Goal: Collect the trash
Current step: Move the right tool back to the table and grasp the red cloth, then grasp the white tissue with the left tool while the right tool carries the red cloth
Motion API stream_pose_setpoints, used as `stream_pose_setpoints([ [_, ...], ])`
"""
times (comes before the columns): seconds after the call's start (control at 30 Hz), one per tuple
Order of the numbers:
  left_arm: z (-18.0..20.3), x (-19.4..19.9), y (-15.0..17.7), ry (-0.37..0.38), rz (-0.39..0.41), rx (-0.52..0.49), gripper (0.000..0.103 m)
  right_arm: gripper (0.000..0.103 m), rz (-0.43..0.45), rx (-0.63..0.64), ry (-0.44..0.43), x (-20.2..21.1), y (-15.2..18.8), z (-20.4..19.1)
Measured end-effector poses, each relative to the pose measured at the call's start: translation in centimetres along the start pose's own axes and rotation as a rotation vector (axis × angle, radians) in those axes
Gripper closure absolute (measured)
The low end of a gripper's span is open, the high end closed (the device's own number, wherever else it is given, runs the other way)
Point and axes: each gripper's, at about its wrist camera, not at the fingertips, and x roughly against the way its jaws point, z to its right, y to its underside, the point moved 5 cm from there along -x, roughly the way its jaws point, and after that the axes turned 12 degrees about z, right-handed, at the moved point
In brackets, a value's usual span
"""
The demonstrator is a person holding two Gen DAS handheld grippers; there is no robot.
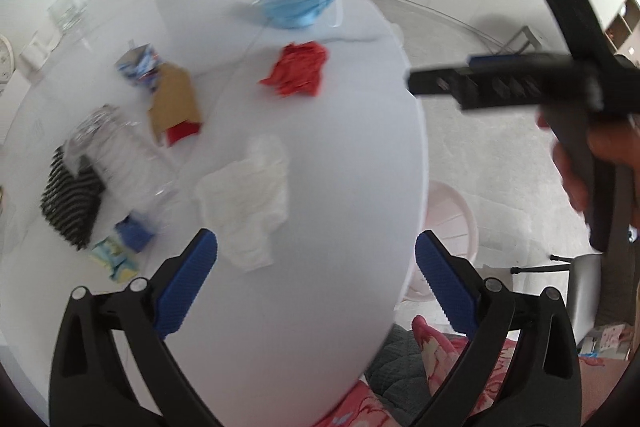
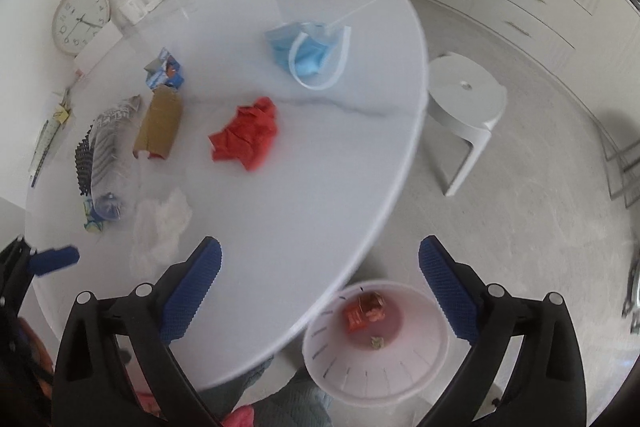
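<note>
Table: round white top (image 2: 280,227), trash spread over its left half and centre.
Red paper: crumpled red wad (image 2: 246,139) (image 1: 298,69), near table centre, apart from the rest.
Mask: blue face mask (image 2: 310,53) (image 1: 300,5), folded, ear loops loose, at 12 o'clock from the red wad, near far edge.
Tissue: white crumpled tissue (image 1: 248,203) (image 2: 160,227), near edge of table, just ahead of L fingers at 12 o'clock.
Cardboard: brown flattened tube (image 2: 158,125) (image 1: 174,103), red bit showing at its near end; at 9 o'clock from red wad.
Small carton: blue/white crushed pack (image 2: 166,69) (image 1: 138,65), touching far end of the cardboard.
Bottle: clear crushed plastic bottle (image 1: 116,155) (image 2: 106,163), blue cap toward camera, lying on a black-white striped item (image 1: 70,203).
Wrapper: yellow/teal scrap (image 1: 114,259), by the bottle cap.
Bin: pale pink bin (image 2: 376,343) on floor under table edge, w/ red wrappers and a small scrap inside.
L gripper: left gripper (image 1: 316,283) above near part of table, fingers wide apart, holding nothing.
R gripper: right gripper (image 2: 320,283) over table edge and bin, fingers spread wide, nothing btwn them; seen side-on at 3 o'clock in left view, hand on grip.
Other: white stool (image 2: 464,107) at 3 o'clock of table; wall clock (image 2: 82,19) leaning at 10 o'clock.
</note>
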Motion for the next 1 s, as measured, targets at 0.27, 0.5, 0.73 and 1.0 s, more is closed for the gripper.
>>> stream_pose_setpoints([
  [0.27,-3.8,0.2,0.8,-0.019,-0.013,0.051,0.008,0.005,-0.047,0.137,-0.035,-6.4,-3.1,-4.9],
  [0.5,-4.4,-0.7,0.4,0.01,-0.023,0.049,0.008,0.005,-0.079,0.204,-0.022,-9.4,-3.5,-6.1],
  [0.73,-3.3,-2.9,0.1,0.063,-0.046,0.028,0.008,0.023,-0.111,0.236,-0.029,-11.3,-3.4,-6.6],
  [1.0,-2.8,-5.1,-0.3,0.067,-0.077,0.03,0.008,0.053,-0.078,0.217,-0.054,-10.1,-4.2,-5.9],
])
